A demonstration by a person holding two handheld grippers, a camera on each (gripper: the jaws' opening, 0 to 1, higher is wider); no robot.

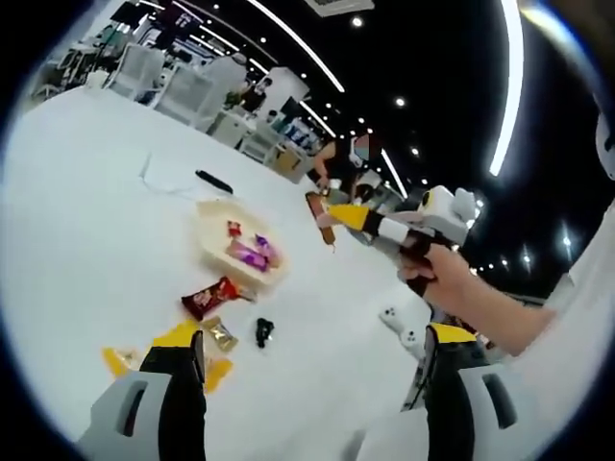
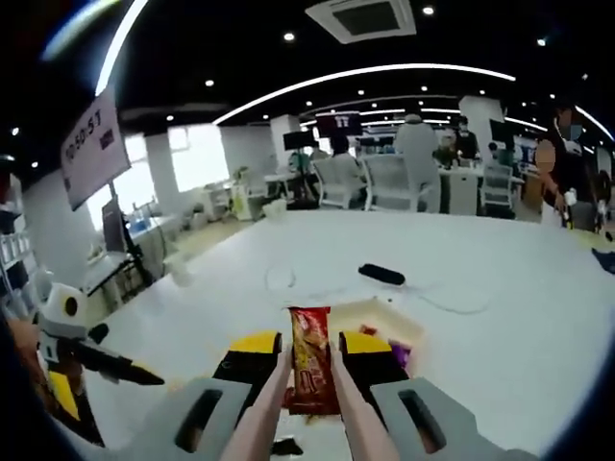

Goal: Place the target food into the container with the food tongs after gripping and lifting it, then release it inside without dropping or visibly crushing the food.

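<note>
Upright in the tongs (image 2: 309,403), snack bar (image 2: 309,370), long axis vertical.

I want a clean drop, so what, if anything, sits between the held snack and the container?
Nothing visible blocks it. The right hand-held gripper holds the red wrapped snack bar in tongs above the pale shallow container, apart from it; the container already holds small purple and red wrapped candies.

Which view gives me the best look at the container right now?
The left gripper view: the container sits open on the white table with several wrapped snacks inside, its rim fully visible. In the right gripper view only part of its rim shows behind the tongs and the red snack packet they hold.
</note>
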